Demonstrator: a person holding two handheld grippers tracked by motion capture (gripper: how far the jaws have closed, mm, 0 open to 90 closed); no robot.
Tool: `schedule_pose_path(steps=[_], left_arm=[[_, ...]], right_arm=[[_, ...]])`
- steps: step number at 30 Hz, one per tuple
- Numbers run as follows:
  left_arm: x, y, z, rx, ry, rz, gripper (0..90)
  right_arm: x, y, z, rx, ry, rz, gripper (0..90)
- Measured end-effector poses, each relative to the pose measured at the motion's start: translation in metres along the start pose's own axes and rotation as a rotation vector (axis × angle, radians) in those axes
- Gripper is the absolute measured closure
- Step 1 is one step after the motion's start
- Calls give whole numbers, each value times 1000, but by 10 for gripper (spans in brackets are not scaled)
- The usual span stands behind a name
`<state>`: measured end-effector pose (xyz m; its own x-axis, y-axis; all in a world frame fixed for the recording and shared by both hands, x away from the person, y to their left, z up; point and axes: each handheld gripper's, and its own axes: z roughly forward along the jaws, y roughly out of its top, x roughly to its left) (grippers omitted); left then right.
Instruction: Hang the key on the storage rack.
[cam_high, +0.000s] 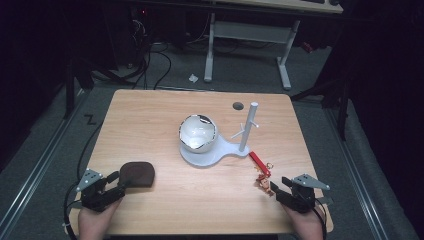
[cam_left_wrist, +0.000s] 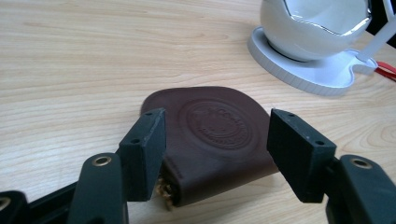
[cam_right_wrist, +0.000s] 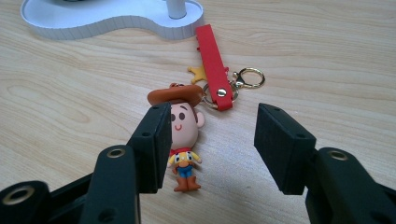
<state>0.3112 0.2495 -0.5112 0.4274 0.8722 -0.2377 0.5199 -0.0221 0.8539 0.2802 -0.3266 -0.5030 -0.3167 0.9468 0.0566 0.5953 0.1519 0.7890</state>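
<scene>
My left gripper (cam_left_wrist: 215, 154) gapes wide around the brown pouch (cam_left_wrist: 212, 140) at lower centre. My right gripper (cam_right_wrist: 210, 144), equally wide, frames the cowboy keychain (cam_right_wrist: 184, 140). I judge this the approach step; next, each needs centring, then closing.

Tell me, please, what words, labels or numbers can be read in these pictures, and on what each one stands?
Round embossed seal on the brown leather pouch: lettering runs around a ring, too faint and blurred to read.
Cowboy figure keychain and its red strap: no text visible.
White stand: no text visible.
Nothing else bears readable text.
</scene>
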Motion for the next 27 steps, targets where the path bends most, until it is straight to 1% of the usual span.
schedule_pose_path(steps=[7, 9, 10, 12, 14, 15, 16, 18, 20, 21, 23, 24, 26, 27], left_arm=[[-15, 0, 4, 1, -28, 58, 388], [-18, 0, 5, 0, -36, 64, 394], [-19, -1, 6, 4, -38, 70, 393], [-22, -1, 7, 11, -25, 95, 390], [-24, -1, 7, 4, -24, 111, 390], [-24, 0, 7, 5, -27, 122, 390], [-25, 0, 7, 2, -27, 134, 390], [-26, -1, 7, 2, -30, 163, 396], [-27, -1, 8, 4, -29, 188, 400], [-27, -1, 9, 12, -32, 196, 397], [-26, -1, 9, 15, -37, 197, 384], [-26, -1, 9, 15, -41, 196, 384], [-24, 0, 8, 9, -56, 194, 357], [-23, 0, 8, 7, -56, 192, 350]], right_arm=[[1, -1, 1, 7, -1, -12, 492], [2, -1, 2, 11, -4, -17, 495], [2, -2, 1, 14, -4, -9, 495], [2, -2, 1, 21, 1, 6, 496], [2, -2, 1, 27, 2, 7, 496], [3, -2, 2, 50, -1, 7, 495], [3, -2, 2, 50, -1, 7, 495], [4, 0, 2, 74, -10, 2, 491], [5, 2, 2, 100, -19, -11, 488], [7, 3, 2, 127, -30, -26, 484], [9, 4, 2, 162, -31, -38, 479], [9, 4, 2, 162, -31, -38, 479], [11, 4, 3, 192, -33, -50, 475], [12, 4, 3, 205, -30, -52, 475]])
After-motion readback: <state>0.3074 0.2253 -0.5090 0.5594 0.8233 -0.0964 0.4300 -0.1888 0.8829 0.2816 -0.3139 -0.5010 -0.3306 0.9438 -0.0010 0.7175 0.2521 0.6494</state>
